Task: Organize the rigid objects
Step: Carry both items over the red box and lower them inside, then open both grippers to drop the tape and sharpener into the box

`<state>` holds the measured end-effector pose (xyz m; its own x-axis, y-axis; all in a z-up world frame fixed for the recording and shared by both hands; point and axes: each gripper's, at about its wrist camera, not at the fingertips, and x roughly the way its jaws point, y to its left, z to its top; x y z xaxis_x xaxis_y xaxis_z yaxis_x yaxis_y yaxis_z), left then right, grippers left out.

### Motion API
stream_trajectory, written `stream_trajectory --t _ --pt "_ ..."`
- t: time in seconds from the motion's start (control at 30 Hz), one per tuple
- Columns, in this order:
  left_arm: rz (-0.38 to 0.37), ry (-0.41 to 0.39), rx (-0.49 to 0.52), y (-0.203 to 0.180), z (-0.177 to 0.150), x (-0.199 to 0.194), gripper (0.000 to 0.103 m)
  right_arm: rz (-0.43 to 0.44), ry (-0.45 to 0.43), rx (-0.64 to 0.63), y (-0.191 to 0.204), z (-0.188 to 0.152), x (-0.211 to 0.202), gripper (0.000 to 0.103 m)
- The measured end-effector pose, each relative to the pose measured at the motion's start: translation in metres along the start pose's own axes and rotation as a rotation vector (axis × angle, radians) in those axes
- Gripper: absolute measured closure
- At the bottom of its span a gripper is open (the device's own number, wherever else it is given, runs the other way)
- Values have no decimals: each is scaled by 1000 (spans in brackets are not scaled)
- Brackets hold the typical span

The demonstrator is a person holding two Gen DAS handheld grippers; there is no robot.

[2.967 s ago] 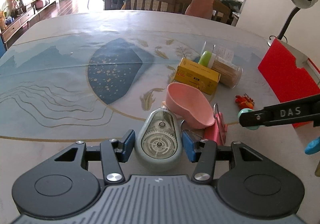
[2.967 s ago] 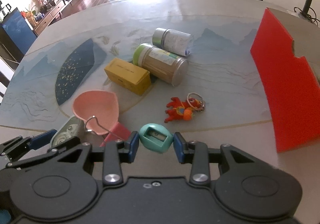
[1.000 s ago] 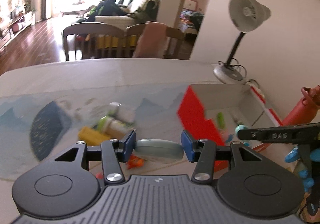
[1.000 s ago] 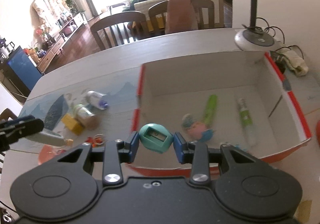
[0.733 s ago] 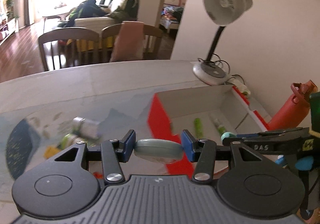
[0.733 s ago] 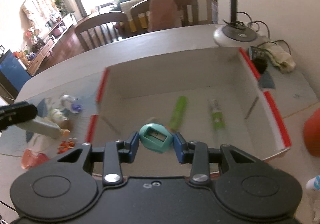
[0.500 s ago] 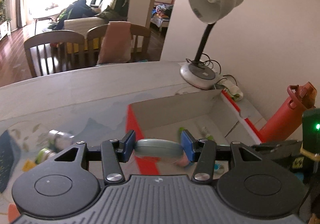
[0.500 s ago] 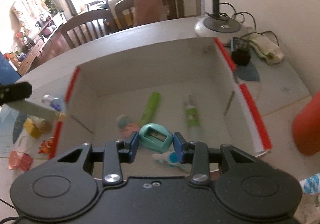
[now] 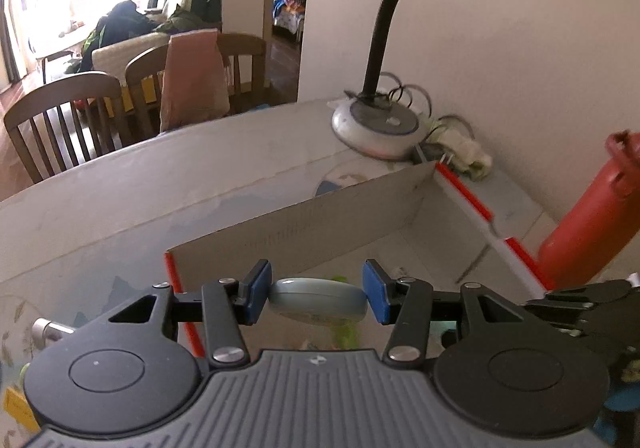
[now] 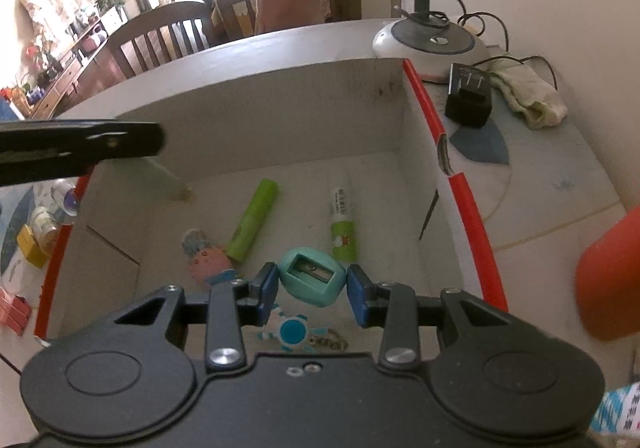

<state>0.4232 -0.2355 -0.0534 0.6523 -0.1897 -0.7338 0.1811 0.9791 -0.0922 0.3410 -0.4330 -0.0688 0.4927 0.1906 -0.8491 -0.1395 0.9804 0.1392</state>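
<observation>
My left gripper [image 9: 316, 298] is shut on a grey-blue correction tape dispenser [image 9: 318, 300] and holds it over the left part of the red-and-white cardboard box [image 9: 304, 224]. My right gripper [image 10: 313, 285] is shut on a teal pencil sharpener [image 10: 312, 277] above the box floor. The box [image 10: 460, 183] holds a green tube [image 10: 254, 217], a glue stick [image 10: 342, 224], a pink round toy [image 10: 206, 262] and a blue-white keychain [image 10: 294, 332]. The left gripper's finger [image 10: 80, 145] shows in the right wrist view with the tape dispenser [image 10: 162, 177] below it.
A desk lamp base [image 10: 430, 43] stands behind the box, with a black plug [image 10: 468, 99] and a cloth [image 10: 532, 99]. A red bottle [image 9: 592, 224] stands right of the box. A yellow box [image 10: 32, 246] and jars [image 10: 60, 195] lie left of it.
Both grippers moved right and forward with their objects, from over the table to above the inside of the box. The sharpener is lower in the box.
</observation>
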Motion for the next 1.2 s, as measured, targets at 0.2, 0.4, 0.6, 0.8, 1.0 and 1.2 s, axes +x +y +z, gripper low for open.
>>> stream_trajectory --t 0.2,0.4,0.6,0.8,1.0,1.2 --pt "49 19 30 -8 5 37 54 -8 48 -22 2 4 20 67" --pt "71 51 43 -13 5 64 54 21 88 -15 5 8 32 67" --pt "75 52 27 -11 2 77 53 10 121 -50 13 7 41 67" --pt "66 76 16 -9 -1 74 53 8 163 -86 16 3 48 67" --pt "35 172 -42 -4 -9 74 60 -9 182 -111 19 1 50 67" --pt "34 249 -7 -14 -19 81 62 -14 185 -98 17 0 48 66"
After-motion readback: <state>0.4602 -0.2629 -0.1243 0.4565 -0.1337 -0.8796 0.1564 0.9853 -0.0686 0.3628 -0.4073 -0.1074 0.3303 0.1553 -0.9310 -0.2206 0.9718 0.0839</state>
